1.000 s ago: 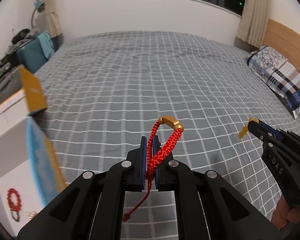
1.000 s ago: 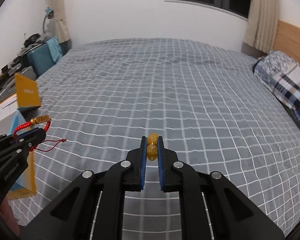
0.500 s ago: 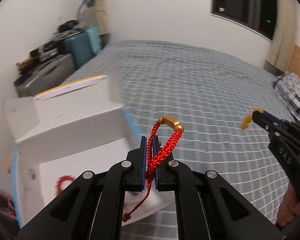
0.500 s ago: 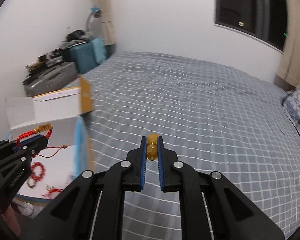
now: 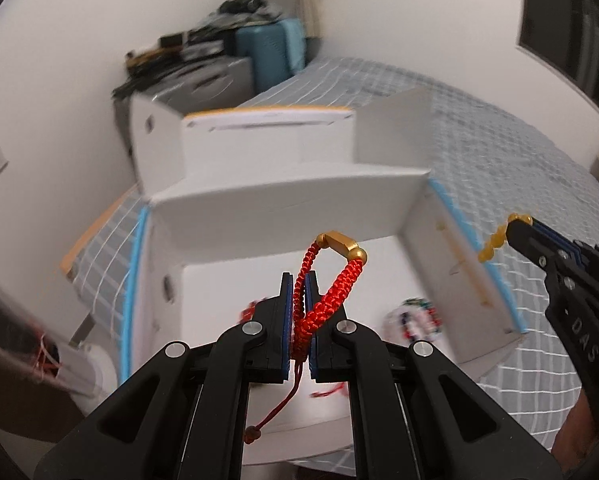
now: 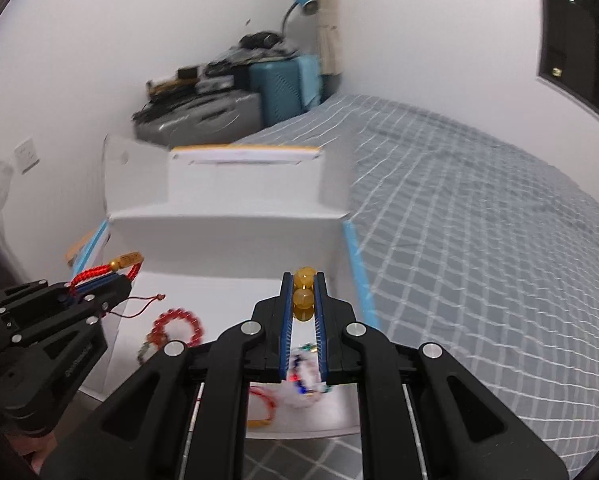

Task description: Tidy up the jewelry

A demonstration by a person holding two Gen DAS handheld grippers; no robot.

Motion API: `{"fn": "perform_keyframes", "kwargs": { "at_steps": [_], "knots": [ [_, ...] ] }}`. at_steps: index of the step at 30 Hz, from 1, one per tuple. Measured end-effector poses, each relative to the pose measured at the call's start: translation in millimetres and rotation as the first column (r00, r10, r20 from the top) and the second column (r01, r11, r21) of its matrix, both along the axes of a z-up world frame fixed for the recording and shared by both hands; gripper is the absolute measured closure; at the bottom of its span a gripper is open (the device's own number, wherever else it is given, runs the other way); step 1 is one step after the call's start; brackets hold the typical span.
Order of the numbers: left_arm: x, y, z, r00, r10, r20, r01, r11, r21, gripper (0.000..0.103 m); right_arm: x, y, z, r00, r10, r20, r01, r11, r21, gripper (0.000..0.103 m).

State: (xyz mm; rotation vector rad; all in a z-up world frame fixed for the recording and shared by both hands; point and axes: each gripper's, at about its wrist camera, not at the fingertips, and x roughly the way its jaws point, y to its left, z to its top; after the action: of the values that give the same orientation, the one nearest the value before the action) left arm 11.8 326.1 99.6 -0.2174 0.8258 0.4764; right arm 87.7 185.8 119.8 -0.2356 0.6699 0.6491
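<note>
My left gripper (image 5: 297, 280) is shut on a red braided cord bracelet (image 5: 331, 300) with a gold charm, held above the open white box (image 5: 283, 200). It also shows in the right wrist view (image 6: 119, 280) with the red bracelet (image 6: 99, 270). My right gripper (image 6: 303, 280) is shut on a yellow bead bracelet (image 6: 302, 298), over the box's right side (image 6: 227, 232). In the left wrist view the right gripper (image 5: 519, 226) holds the yellow beads (image 5: 493, 244) at the box's right wall. Inside lie a red bead bracelet (image 6: 177, 324) and a white multicoloured bracelet (image 5: 413, 320).
The box sits at the corner of a bed with a grey checked cover (image 6: 479, 220). Beyond it stand a blue suitcase (image 6: 283, 88), a grey case with clutter (image 6: 203, 116) and a blue lamp (image 6: 303, 2) against the white wall.
Both grippers have swung left from over the bed to above the open white box. Each keeps its bracelet. The box's inside and the jewelry in it have come into view.
</note>
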Motion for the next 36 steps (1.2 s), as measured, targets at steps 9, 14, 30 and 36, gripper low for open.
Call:
{"fn": "perform_keyframes", "kwargs": {
  "at_steps": [9,14,30,36],
  "knots": [
    [2.1,22.1,-52.5,0.994,0.036,-0.105,-0.043,0.997,-0.066,0.097,9.8,34.1,-56.6,0.989,0.032,-0.146,-0.040,0.998,-0.056,0.094],
    [7.7,26.7,-65.3,0.990,0.038,-0.137,-0.049,0.996,-0.078,0.097,22.4,36.8,-74.1,0.978,0.017,-0.206,-0.035,0.996,-0.081,0.094],
    [-9.4,27.0,-52.4,0.993,0.066,-0.099,-0.073,0.995,-0.070,0.068,10.8,27.6,-65.1,0.979,0.041,-0.201,-0.052,0.997,-0.049,0.063],
    [-38.9,6.3,-22.4,0.998,0.059,-0.014,-0.059,0.998,-0.026,0.038,-10.9,-4.4,-33.4,0.993,0.017,-0.116,-0.016,1.000,0.010,0.027]
  ]
}}
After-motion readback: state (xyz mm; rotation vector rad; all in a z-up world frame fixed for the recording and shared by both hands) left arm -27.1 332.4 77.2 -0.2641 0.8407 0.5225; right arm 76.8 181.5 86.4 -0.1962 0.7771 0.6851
